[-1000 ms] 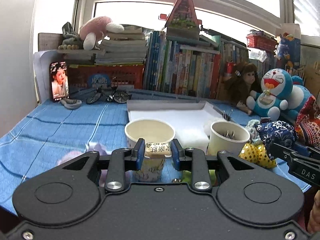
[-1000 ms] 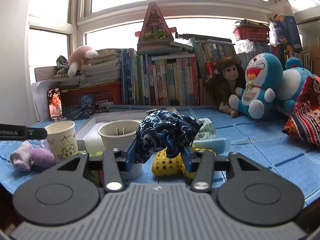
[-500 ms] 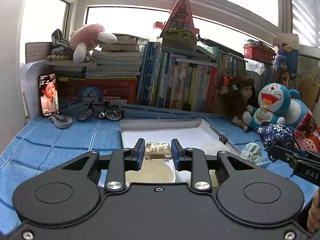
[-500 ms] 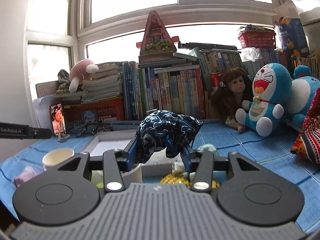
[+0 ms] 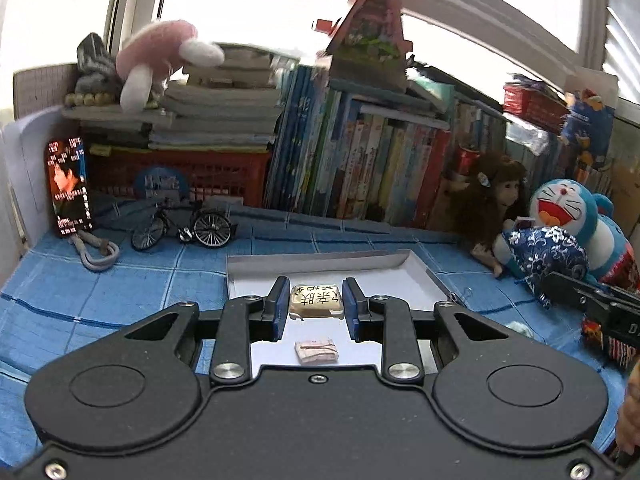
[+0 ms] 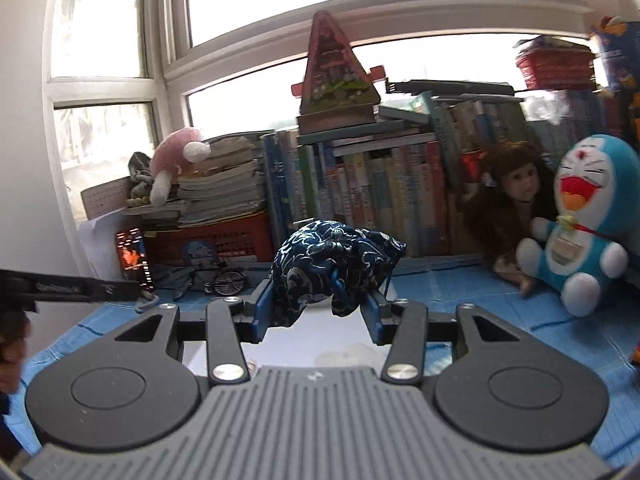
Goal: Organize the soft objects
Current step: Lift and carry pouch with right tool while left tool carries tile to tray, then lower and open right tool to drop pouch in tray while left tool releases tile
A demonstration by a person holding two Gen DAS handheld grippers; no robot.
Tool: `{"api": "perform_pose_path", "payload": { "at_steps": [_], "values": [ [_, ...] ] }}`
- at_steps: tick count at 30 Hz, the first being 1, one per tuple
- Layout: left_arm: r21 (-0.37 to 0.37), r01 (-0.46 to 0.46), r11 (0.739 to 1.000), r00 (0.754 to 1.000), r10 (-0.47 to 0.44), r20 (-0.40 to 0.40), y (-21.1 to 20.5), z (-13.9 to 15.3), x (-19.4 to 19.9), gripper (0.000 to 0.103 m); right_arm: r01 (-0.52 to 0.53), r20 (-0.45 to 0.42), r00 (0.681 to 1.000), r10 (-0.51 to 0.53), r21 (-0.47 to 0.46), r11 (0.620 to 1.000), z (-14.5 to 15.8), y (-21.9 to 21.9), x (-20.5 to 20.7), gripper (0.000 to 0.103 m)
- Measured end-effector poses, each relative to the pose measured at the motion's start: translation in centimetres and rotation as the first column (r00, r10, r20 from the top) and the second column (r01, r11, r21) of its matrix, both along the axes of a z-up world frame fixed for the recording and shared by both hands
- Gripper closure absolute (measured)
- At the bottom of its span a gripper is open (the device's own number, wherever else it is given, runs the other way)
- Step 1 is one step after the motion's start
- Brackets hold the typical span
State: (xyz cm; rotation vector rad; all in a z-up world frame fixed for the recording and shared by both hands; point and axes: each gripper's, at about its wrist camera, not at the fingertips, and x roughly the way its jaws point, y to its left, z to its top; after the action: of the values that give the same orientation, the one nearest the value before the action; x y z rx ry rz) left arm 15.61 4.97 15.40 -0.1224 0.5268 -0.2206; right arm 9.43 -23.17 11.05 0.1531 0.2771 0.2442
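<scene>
**A:** How far along is the tidying? Start from the left of the frame.

**B:** Left wrist view, centre: the left claw [image 5: 316,304] has its blue pads spread a little wider than the cream block [image 5: 316,301] between them. Contact cannot be told, so whether the block is still carried or just let go is unclear. Below it, a small pink bundle [image 5: 316,351] already lies in the white tray [image 5: 420,280]; that one I judge placed.

**A:** And to the right?

**B:** Right wrist view, centre: the right claw [image 6: 324,308] pinches a navy pouch [image 6: 336,258], held in the air above the tray [image 6: 304,338] and not yet set down. I judge the task partly done.

**A:** Materials?

**B:** The block is rounded, cushion-like, printed with dark characters. The bundle is small and rectangular. The pouch is crumpled patterned cloth with a hanging cord. The tray is flat, low-walled, and sits on the blue checked table [image 5: 120,292].
</scene>
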Motion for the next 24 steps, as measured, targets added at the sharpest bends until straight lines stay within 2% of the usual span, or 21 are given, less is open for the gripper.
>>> {"api": "perform_pose_path", "payload": {
  "at_steps": [5, 11, 17, 24],
  "values": [
    [0.005, 0.000, 1.000, 0.998, 0.000, -0.068, -0.3, -0.8, 3.7, 0.076, -0.056, -0.071, 0.996, 0.054, -0.015, 0.998, 1.1, 1.2, 3.7, 0.053],
    [-0.012, 0.015, 1.000, 0.978, -0.017, -0.208, -0.4, -3.1, 8.3, 0.076, -0.106, -0.198, 0.975, 0.102, -0.010, 0.994, 0.5, 2.9, 7.7, 0.052],
    [-0.024, 0.002, 1.000, 0.950, -0.009, -0.313, 0.2, -5.3, 11.5, 0.076, -0.136, -0.320, 0.937, 0.140, 0.034, 0.990, -0.1, 4.5, 11.3, 0.053],
    [-0.047, -0.017, 0.999, 0.911, -0.004, -0.412, 1.3, -7.5, 13.8, 0.076, -0.137, -0.461, 0.873, 0.159, 0.081, 0.987, -1.3, 6.0, 14.8, 0.052]
  ]
}}
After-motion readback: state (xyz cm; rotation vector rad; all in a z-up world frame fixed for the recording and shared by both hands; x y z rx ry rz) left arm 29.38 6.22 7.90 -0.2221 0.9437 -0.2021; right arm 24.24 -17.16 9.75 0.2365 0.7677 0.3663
